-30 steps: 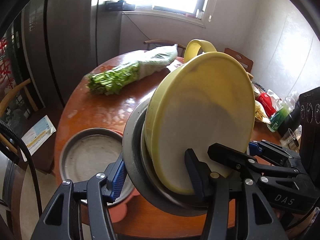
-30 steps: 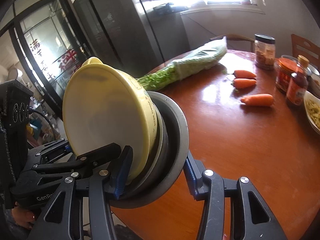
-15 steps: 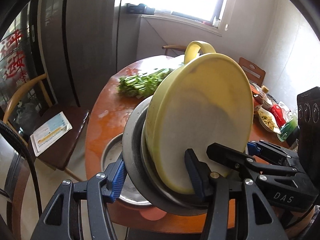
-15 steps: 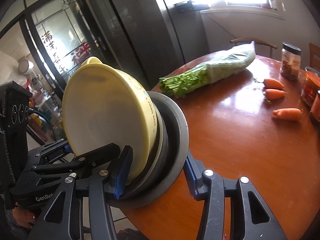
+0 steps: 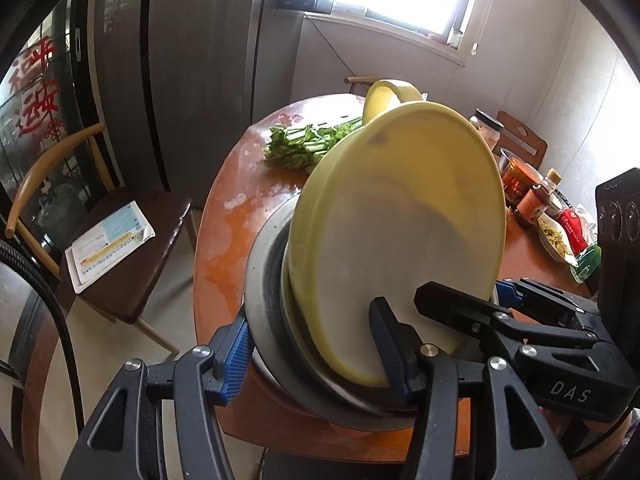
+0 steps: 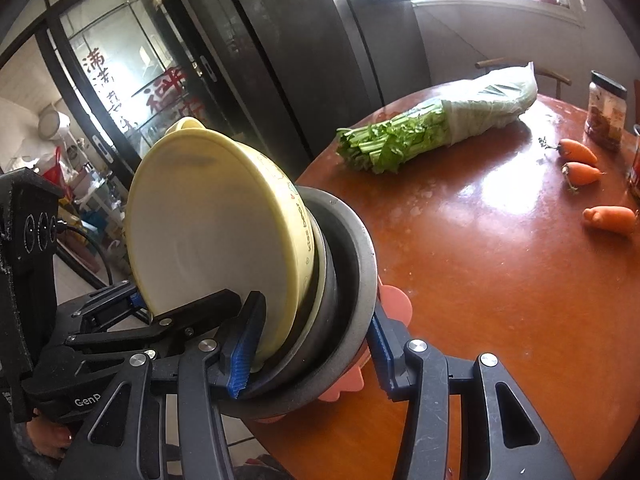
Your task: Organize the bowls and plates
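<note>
My left gripper (image 5: 316, 364) and right gripper (image 6: 308, 360) both clamp the tilted stack: yellow bowl (image 5: 400, 240) nested in grey metal plates (image 5: 268, 280), held on edge above the wooden table (image 6: 500, 260).

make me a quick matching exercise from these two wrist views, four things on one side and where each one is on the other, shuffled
Things:
1. yellow bowl
2. celery bunch
3. carrots
4. leaflet

Places:
A. on the wooden chair seat beside the table
B. loose on the table, near the jar
C. top of the tilted stack clamped by both grippers
D. on the table's far side, partly in a plastic bag

Pairs: 1-C, 2-D, 3-B, 4-A
</note>
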The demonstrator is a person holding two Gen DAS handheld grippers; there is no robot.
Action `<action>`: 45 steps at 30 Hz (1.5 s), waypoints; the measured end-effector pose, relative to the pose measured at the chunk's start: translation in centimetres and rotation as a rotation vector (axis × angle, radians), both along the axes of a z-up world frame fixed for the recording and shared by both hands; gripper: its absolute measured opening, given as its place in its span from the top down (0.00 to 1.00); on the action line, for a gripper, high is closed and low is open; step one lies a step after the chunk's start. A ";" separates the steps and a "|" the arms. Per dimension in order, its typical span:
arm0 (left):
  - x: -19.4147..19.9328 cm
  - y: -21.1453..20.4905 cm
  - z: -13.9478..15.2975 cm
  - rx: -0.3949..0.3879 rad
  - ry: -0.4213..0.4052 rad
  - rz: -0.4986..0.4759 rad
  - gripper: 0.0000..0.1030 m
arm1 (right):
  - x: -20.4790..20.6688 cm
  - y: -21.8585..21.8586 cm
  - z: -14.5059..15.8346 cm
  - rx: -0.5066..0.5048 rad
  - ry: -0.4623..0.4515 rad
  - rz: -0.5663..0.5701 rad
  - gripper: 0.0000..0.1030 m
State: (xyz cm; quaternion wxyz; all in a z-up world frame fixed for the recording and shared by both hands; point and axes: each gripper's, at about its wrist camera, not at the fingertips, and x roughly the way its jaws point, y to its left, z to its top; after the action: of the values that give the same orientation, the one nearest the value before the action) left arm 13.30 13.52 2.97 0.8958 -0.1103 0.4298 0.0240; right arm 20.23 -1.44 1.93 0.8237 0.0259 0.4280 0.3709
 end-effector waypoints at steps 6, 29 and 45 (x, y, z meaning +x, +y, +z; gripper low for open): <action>0.2 0.7 -0.9 -0.007 0.013 0.010 0.46 | 0.2 0.7 -0.8 -0.008 0.015 0.009 0.51; 0.6 1.0 -2.4 0.007 0.045 0.031 0.46 | 1.0 1.6 -2.7 -0.011 0.055 0.032 0.51; 0.6 0.9 -3.1 0.017 0.038 0.035 0.46 | 1.3 2.2 -3.4 -0.013 0.059 0.035 0.51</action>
State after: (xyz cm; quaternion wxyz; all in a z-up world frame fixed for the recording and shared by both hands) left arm 13.91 14.43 -0.12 0.8878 -0.1096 0.4447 0.0454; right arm 21.49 0.76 -1.44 0.8044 0.0238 0.4550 0.3813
